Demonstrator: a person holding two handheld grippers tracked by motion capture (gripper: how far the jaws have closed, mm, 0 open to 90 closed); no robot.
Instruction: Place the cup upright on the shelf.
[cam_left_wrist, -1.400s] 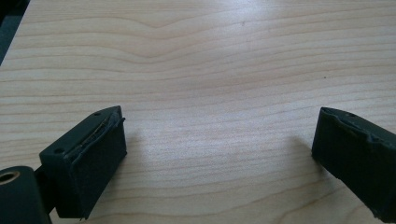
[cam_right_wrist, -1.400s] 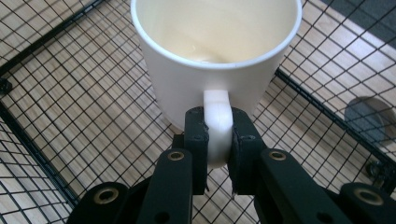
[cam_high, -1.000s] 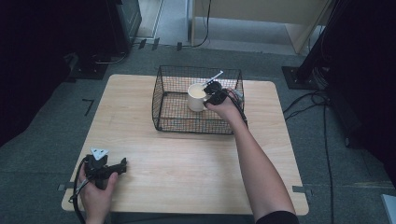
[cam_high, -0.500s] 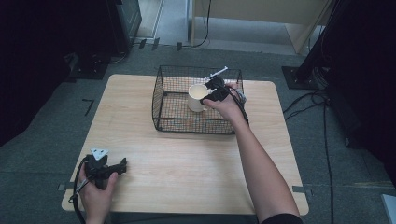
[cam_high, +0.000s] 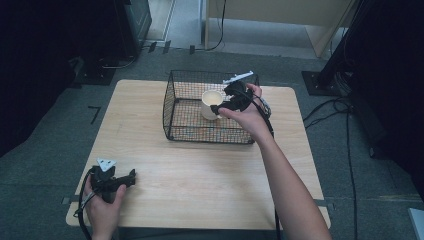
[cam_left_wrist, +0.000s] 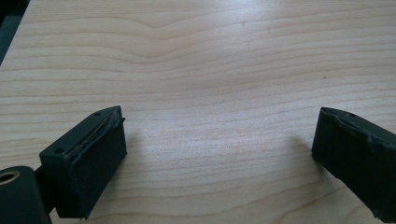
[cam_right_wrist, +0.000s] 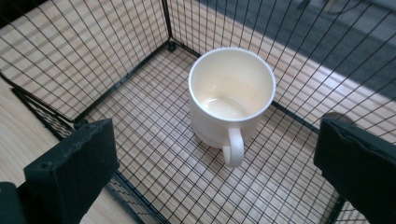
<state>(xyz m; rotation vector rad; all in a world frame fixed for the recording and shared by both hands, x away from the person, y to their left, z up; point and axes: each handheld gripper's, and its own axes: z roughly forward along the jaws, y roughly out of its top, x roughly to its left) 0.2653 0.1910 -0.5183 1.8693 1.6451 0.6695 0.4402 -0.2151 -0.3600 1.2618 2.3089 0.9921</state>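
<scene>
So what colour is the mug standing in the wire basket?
Cream, inside and out: the glazed handled mug, clearest in the right gripper view.

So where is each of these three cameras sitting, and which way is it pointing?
High view: above the person's side, looking forward and down on the table; both forearms, left gripper, right gripper.
Left gripper view: rides on the left gripper, looking at bare wood between open jaws.
Right gripper view: rides on the right gripper, looking down into the wire basket at the cream mug.
High and right gripper views share the mug and basket.
</scene>
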